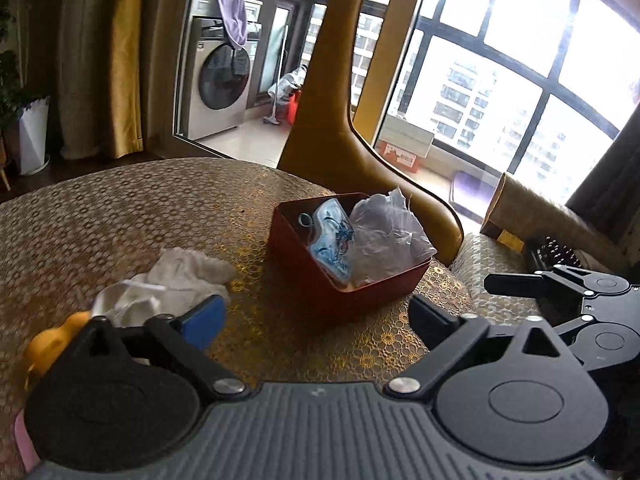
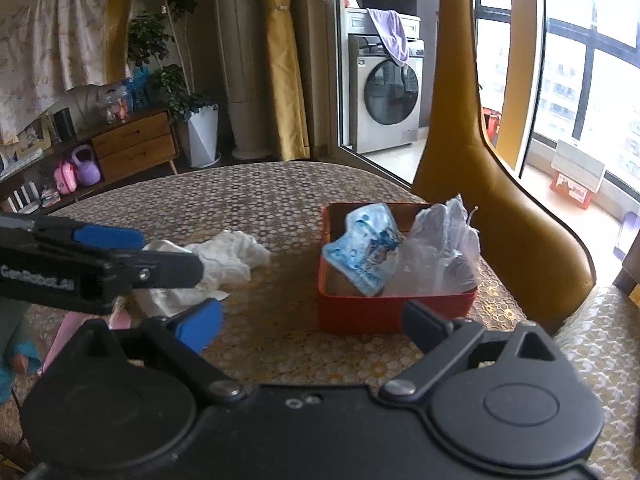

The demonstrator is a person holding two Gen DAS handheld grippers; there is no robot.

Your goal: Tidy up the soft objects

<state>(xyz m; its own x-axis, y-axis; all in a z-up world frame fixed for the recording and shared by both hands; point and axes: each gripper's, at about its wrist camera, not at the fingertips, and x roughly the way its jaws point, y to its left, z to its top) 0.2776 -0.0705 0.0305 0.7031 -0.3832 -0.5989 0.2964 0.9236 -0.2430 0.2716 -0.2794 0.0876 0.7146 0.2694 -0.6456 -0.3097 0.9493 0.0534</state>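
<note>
A red box [image 1: 372,294] [image 2: 384,312] stands on the patterned table and holds a blue-printed pouch [image 1: 332,236] [image 2: 364,248] and a crumpled clear plastic bag [image 1: 388,236] [image 2: 440,256]. A white crumpled cloth [image 1: 176,280] [image 2: 224,260] lies left of the box. A yellow soft toy [image 1: 52,344] sits at the table's near left. My left gripper [image 1: 316,320] is open and empty, just short of the box, its left finger beside the cloth. My right gripper [image 2: 312,328] is open and empty in front of the box. The left gripper also shows in the right wrist view [image 2: 120,256], over the cloth.
A mustard leather chair [image 1: 332,120] [image 2: 500,200] stands behind the box at the table's far edge. Pink and teal items [image 2: 24,352] lie at the near left. A second cushioned seat [image 1: 492,276] is on the right. A washing machine [image 2: 384,92] stands beyond the glass door.
</note>
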